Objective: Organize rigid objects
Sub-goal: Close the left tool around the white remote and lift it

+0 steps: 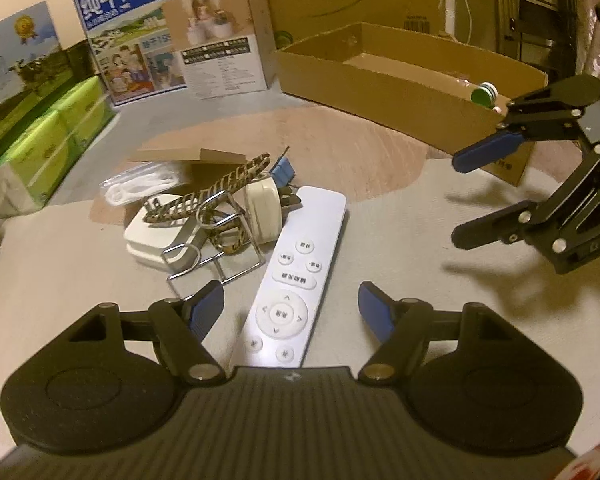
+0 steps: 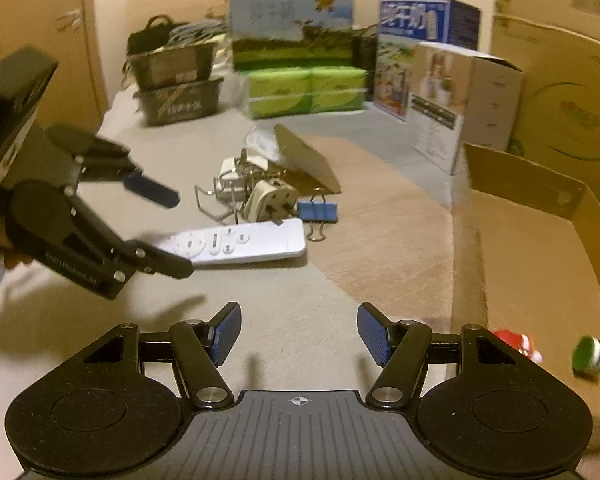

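We see the left gripper (image 1: 291, 304) with its jaws standing wide apart and nothing pressed between the pads, the near end of the white remote control (image 1: 296, 280) lying between its fingertips on the pale table cover (image 1: 380, 240). At about eleven o'clock from the remote a small heap rests against it: a white plug adapter (image 1: 262, 210), a chrome wire rack (image 1: 212, 248), a leopard-print hair clip (image 1: 220, 196), a white charger block (image 1: 152, 240) and a blue binder clip (image 2: 318, 210). At one o'clock in the left wrist view sits the open cardboard box (image 1: 380, 84), where a green-and-white bottle cap (image 2: 592, 354) and a small red-and-white item (image 2: 518, 342) lie inside. The right gripper (image 2: 299, 334) hovers over bare cover near the box's wall, its jaws likewise spread and empty. Printed cartons (image 2: 300, 40) stand at twelve o'clock along the back.
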A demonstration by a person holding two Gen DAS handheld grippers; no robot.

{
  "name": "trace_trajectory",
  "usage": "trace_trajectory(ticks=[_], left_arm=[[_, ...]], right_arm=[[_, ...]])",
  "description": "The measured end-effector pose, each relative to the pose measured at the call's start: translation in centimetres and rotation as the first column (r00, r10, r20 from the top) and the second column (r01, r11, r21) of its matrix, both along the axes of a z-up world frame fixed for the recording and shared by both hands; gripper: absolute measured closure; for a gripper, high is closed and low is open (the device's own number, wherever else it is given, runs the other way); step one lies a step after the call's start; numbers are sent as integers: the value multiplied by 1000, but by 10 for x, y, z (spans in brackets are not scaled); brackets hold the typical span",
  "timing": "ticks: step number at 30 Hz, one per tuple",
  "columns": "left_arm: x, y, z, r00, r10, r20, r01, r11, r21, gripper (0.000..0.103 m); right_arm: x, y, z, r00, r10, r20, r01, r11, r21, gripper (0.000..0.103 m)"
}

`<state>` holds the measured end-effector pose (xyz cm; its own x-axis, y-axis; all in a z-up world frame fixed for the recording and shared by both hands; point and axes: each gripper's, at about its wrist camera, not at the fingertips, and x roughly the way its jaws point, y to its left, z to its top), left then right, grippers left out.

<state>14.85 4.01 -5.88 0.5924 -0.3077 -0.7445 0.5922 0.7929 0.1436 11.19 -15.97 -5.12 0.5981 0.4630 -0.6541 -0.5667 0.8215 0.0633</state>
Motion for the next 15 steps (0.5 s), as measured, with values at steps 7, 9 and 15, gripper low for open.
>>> trace_trajectory(ticks=[7,9,15], left_arm=[[18,-12,-14,998,-55,-40,55,998,15,43],[23,-15,-16,997,-63,-42,63,998,8,45],[29,-23,-16,997,-65,-50,64,998,-13,64]], right_arm=[[18,4,-13,1000,15,-13,-15,1000,-27,39],[20,5,-15,1000,16,-14,-16,999,-30,39],[23,5,-20,1000,-6,-31,5,1000,-29,39]])
